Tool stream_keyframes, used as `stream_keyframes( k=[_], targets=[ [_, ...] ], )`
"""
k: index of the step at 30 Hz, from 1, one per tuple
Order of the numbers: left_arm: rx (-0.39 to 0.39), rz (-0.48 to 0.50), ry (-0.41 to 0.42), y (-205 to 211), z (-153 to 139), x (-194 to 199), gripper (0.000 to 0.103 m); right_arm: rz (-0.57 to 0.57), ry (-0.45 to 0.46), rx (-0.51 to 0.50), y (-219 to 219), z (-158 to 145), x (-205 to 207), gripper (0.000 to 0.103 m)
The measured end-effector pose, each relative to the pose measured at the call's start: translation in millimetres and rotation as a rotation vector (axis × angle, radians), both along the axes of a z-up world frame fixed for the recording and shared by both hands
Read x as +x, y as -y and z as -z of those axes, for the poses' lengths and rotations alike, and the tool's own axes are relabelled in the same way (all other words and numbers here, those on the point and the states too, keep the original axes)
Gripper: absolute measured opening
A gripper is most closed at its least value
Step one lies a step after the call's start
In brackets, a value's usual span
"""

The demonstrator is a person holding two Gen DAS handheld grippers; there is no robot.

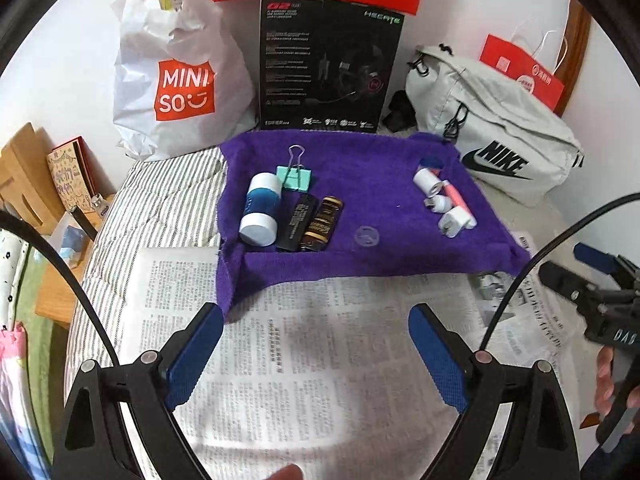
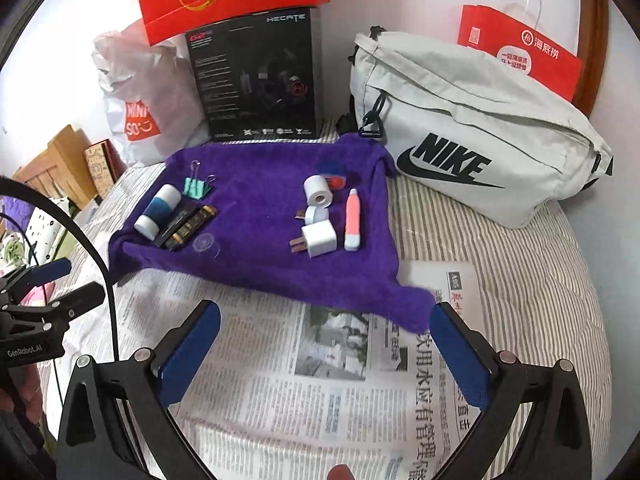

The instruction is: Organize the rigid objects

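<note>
Small hard objects lie in two groups on a fuzzy purple towel (image 2: pixel 260 200), which is spread over printed newspaper (image 2: pixel 320 392) on a striped bedcover (image 2: pixel 500 264). Nearest, the left gripper (image 1: pixel 316 320) and right gripper (image 2: pixel 325 316) hover above the newspaper, each with its blue ribbed pads wide apart and nothing between them. On the towel's left side a blue-and-white cylinder (image 2: pixel 157 210) lies beside two dark batteries (image 2: pixel 188 226), with a clear round disc (image 2: pixel 205 245) in front and a mint binder clip (image 2: pixel 196 186) behind. On the right side sit a white plug adapter (image 2: pixel 318 239), a pink-and-white tube (image 2: pixel 352 220) and a white tape roll (image 2: pixel 318 191). Farther back stand a crinkled white bag (image 1: pixel 180 80) printed "MINISO", a black box (image 2: pixel 260 76) marked "HECATE", and a pale fabric bag (image 2: pixel 480 132) lettered "NIKE".
</note>
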State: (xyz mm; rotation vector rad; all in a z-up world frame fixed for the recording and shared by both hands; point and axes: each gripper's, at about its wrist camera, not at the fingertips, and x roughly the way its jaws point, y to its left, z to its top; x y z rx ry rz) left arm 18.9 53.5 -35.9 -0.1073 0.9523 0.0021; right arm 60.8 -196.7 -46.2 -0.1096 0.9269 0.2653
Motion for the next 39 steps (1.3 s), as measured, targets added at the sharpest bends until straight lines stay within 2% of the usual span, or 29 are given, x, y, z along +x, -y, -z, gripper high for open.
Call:
stream_keyframes(
  k=[4, 13, 39],
  targets=[
    [0.028, 0.006, 0.013, 10, -8, -6, 0.094, -0.001, 0.014, 0.004, 4, -8, -11, 0.103],
    [0.040, 0.013, 0.036, 20, -20, -15, 0.094, 0.029, 0.044, 0.030, 16, -23, -22, 0.103],
    [0.054, 0.013, 0.032, 25, -28, -21, 0.094, 0.018, 0.022, 0.017, 19, -16, -32, 0.103]
  ],
)
